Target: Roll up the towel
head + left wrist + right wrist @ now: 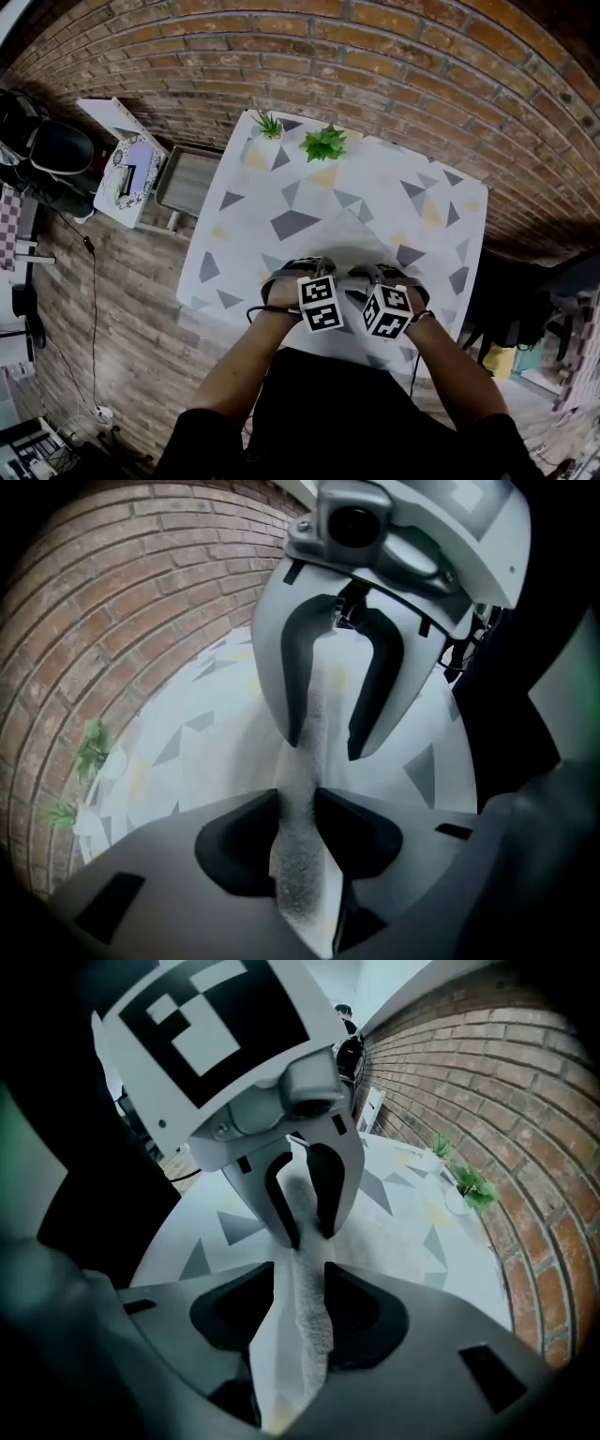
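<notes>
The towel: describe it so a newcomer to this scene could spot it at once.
On the triangle-patterned table by the brick wall, look at the near edge, where the left gripper and right gripper are. The towel is the fold of cloth pinched in both; unlike the smooth printed table, it is white and fuzzy.

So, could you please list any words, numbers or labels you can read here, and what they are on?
None readable.
Left marker cube, right marker cube: black-and-white squares only, no letters.
White box at the left: print too small to read.
</notes>
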`<action>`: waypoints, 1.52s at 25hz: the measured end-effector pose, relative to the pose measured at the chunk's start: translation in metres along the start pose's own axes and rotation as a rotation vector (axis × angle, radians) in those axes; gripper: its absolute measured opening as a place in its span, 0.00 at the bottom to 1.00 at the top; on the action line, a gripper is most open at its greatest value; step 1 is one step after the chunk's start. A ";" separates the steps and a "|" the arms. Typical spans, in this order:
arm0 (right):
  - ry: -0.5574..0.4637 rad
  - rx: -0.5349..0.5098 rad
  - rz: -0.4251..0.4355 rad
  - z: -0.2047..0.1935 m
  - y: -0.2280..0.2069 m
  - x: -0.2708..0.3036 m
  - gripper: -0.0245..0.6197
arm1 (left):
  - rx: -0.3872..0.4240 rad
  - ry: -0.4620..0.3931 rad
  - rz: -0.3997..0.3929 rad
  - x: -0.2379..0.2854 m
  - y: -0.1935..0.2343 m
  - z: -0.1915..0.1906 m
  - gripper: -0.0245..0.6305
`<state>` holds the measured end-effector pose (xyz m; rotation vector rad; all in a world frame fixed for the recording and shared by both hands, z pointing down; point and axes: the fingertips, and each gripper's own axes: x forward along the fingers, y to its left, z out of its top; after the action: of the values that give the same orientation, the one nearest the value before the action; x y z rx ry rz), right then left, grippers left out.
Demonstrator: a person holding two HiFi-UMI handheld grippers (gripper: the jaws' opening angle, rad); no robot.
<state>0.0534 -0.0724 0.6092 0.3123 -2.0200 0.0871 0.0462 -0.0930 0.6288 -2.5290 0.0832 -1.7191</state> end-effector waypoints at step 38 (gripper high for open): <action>0.035 0.057 0.118 -0.019 -0.004 0.010 0.19 | 0.064 0.043 0.040 -0.001 -0.011 0.003 0.27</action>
<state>0.0666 -0.0741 0.6263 0.2259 -2.0025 0.2234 0.0492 -0.0817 0.6281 -2.4287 0.0793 -1.7332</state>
